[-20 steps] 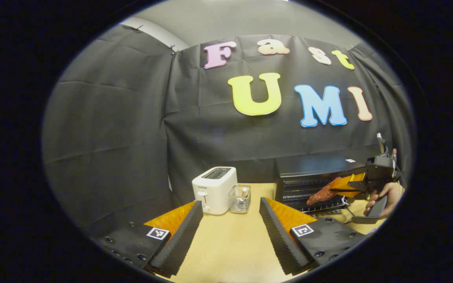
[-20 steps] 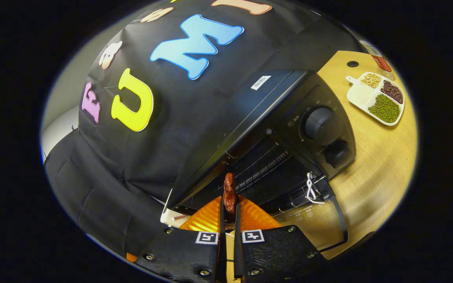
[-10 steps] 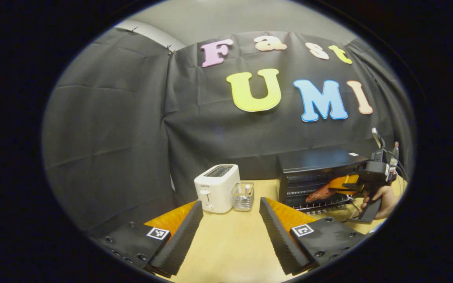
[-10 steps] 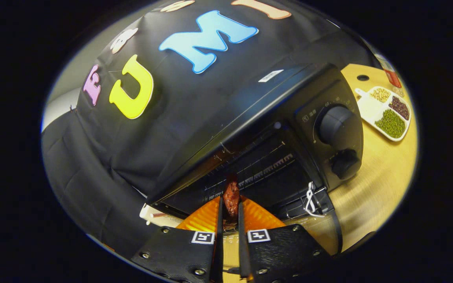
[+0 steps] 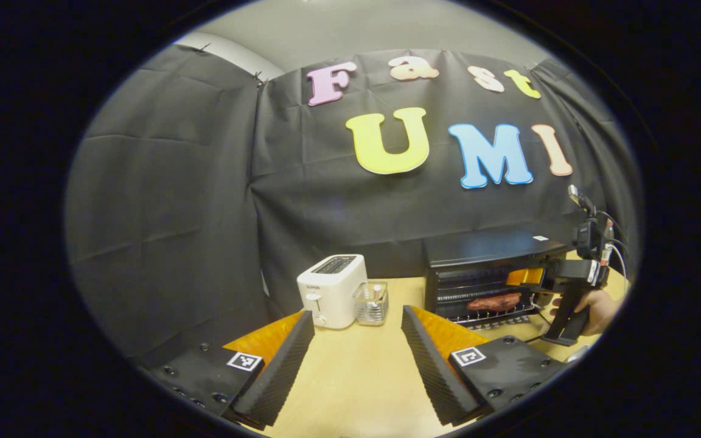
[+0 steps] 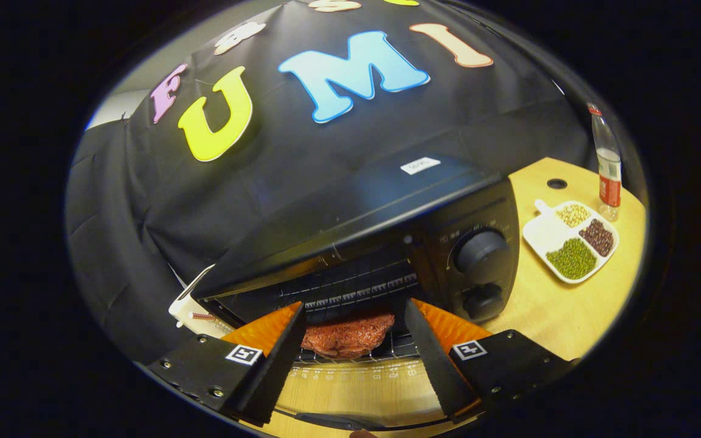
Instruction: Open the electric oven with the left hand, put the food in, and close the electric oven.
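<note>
My right gripper has jaws spread wide, nothing between them, held just in front of the oven mouth. Meat lies flat on the wire rack inside the oven, near the rack's front edge, centred between my jaws but apart from both. Oven door is folded down flat under my jaws, its handle at the near edge. Two knobs on the oven's right panel, off to the side of my right jaw. Open counter right of the oven; divided tray of beans near the far edge, bottle just behind it.

My left gripper also has jaws spread, holding nothing, over bare counter well left of the oven. Toaster and a small clear holder stand side by side ahead of it, by the wall. From there the meat shows on the rack, the right gripper at the oven's right front, a hand on its grip. Wide free counter between toaster and oven.
</note>
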The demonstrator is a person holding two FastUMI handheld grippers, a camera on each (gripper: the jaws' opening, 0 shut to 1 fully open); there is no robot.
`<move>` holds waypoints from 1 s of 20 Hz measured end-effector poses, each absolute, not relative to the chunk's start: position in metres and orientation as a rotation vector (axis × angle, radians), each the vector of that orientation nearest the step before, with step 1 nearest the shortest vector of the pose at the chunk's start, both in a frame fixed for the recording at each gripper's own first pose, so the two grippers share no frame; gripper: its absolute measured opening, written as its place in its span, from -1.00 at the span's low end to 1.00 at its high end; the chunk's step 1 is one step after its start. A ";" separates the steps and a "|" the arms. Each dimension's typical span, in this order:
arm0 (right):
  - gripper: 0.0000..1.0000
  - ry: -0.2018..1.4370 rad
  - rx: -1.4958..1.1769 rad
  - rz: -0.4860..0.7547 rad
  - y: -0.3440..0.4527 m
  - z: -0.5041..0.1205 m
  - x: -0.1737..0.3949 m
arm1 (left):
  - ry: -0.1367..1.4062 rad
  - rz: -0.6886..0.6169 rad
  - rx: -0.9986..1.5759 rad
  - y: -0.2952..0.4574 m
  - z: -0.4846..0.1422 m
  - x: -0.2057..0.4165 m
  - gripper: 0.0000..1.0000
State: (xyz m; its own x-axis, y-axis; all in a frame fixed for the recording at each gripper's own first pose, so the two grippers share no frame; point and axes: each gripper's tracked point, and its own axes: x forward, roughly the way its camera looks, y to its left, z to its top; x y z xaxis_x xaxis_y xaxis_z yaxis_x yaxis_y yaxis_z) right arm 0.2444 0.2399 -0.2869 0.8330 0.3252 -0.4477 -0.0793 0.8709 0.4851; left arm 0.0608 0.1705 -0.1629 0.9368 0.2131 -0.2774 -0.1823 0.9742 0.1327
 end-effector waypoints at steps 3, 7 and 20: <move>0.96 0.507 0.406 0.278 0.231 -0.260 0.224 | 0.290 0.163 0.106 0.150 -0.164 0.060 0.94; 0.96 0.457 0.284 0.354 0.214 -0.224 0.181 | 0.298 0.105 0.081 0.114 -0.172 0.063 0.94; 0.96 0.344 0.166 0.210 0.094 -0.154 0.077 | 0.541 -0.133 -0.032 -0.026 -0.278 0.062 0.94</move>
